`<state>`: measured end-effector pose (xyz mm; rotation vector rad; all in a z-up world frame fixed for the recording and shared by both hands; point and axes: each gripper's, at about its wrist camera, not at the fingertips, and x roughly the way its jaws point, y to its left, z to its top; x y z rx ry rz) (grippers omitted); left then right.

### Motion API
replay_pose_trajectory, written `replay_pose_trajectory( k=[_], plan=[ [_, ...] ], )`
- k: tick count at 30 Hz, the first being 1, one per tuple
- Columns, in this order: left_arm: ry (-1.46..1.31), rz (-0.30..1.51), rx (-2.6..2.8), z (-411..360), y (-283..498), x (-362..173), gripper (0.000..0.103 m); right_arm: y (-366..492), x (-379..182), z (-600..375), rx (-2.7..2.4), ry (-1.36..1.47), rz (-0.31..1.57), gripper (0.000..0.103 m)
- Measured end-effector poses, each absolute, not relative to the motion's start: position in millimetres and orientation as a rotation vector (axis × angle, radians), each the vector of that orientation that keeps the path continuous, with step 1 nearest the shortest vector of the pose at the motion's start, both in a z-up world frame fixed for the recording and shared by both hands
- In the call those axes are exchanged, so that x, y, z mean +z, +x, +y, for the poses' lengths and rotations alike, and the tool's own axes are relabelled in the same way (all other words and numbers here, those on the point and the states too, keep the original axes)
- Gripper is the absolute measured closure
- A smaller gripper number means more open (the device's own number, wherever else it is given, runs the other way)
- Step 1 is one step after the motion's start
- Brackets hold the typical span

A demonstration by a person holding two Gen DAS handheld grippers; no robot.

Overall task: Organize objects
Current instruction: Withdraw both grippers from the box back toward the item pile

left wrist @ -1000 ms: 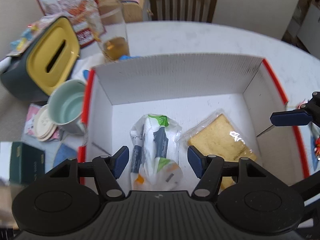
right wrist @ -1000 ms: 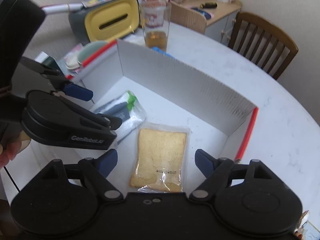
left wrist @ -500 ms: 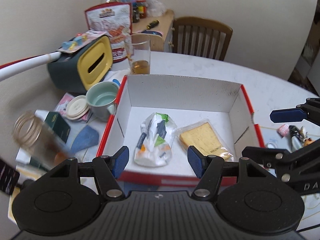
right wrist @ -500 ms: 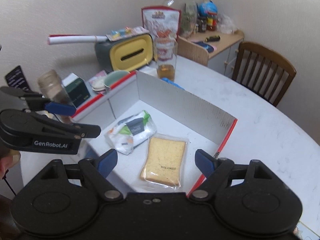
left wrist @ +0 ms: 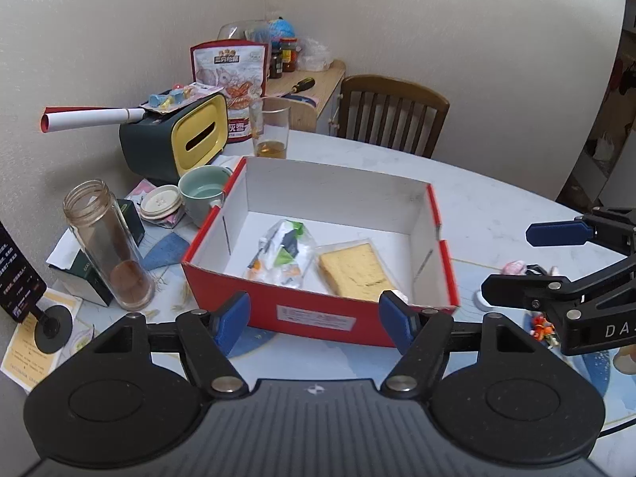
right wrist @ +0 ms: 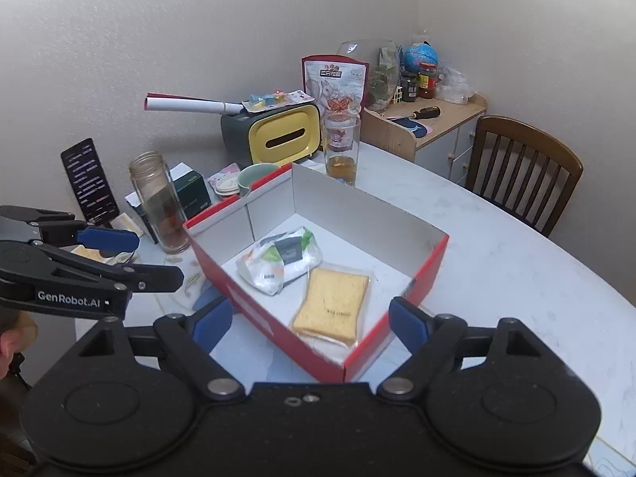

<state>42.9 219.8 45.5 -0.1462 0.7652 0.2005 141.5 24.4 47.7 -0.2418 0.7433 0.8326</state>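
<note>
Centrally, red box [left wrist: 318,320] on pale round worktop [right wrist: 516,270], wooden chair [right wrist: 520,171] behind; left hand-held gripper [left wrist: 314,320] opening, right hand-held gripper [right wrist: 310,324] spread, both empty

Black stand's [left wrist: 16,274] left side beyond picture edge, text unreadable

Black claw [left wrist: 314,320] frames, blue pads [left wrist: 234,318], silver screws

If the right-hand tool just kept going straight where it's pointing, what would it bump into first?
Probably the near corner of the red box, which sits between the open tool's blue tips; past that rim lies the wrapped bread slice. Depth is hard to judge.
</note>
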Motion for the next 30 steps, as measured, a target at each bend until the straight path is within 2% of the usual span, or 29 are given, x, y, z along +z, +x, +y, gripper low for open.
replay_pose_trajectory(
  k=[2,5,19,23,25,30],
  plan=[
    [-0.143,0.747,0.193,210.3,35.3,47.8,0.032,135.7,48.9,13.1,0.829,-0.239,0.731,0.016],
    [-0.135,0.724,0.187,196.2,27.9,50.7,0.025,129.1,49.7,-4.0,0.823,-0.223,0.719,0.014],
    [-0.15,0.685,0.125,139.9,13.0,46.9,0.021,118.1,44.3,-104.1,0.726,-0.105,0.672,0.002],
    [-0.151,0.676,0.116,128.9,12.9,42.4,0.02,113.9,41.1,-129.4,0.685,-0.097,0.648,0.001],
    [-0.151,0.671,0.106,123.0,12.5,39.0,0.015,112.2,37.0,-140.7,0.659,-0.093,0.648,0.001],
    [-0.159,0.673,0.085,109.8,16.7,29.0,0.012,109.4,21.3,-165.9,0.596,-0.086,0.675,0.001]
  ],
)
